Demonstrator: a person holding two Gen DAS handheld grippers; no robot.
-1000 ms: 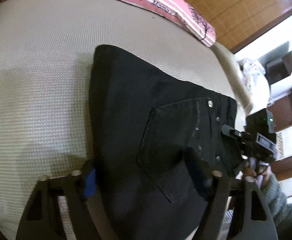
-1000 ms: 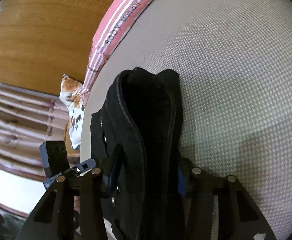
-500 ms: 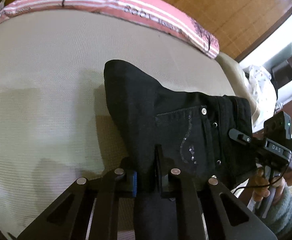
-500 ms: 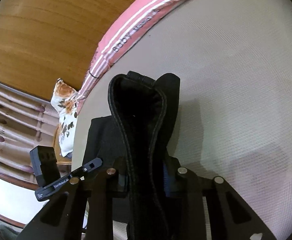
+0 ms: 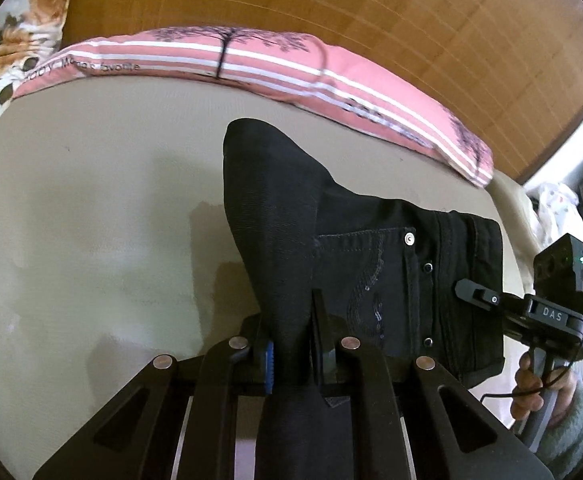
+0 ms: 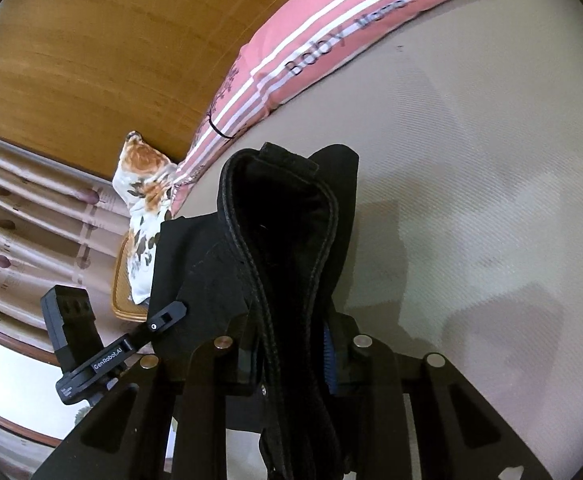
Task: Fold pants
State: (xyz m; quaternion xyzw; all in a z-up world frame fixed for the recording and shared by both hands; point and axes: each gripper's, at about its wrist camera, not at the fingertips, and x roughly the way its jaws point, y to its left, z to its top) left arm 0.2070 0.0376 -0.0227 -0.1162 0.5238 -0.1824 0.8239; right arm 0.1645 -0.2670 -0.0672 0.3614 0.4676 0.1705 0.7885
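Black pants (image 5: 371, 256) with a studded back pocket hang lifted above the beige bed sheet (image 5: 91, 240). My left gripper (image 5: 291, 356) is shut on a pinched fold of the pants' dark cloth. In the right wrist view, my right gripper (image 6: 287, 354) is shut on the thick stitched waistband of the pants (image 6: 279, 216), which loops upward in front of the camera. The right gripper (image 5: 479, 300) also shows at the right edge of the left wrist view, held by a hand (image 5: 531, 384). The left gripper (image 6: 163, 316) appears at the left of the right wrist view.
A pink striped pillow (image 5: 275, 60) lies along the bed's far edge against a wooden headboard (image 5: 371, 12). A floral pillow (image 6: 143, 208) sits at the bed's corner beside curtains (image 6: 23, 216). Beige sheet spreads to the left of the pants.
Both grippers went from wide around the pants to shut on them, then rose and lifted the cloth off the sheet. The headboard and pillows came further into view.
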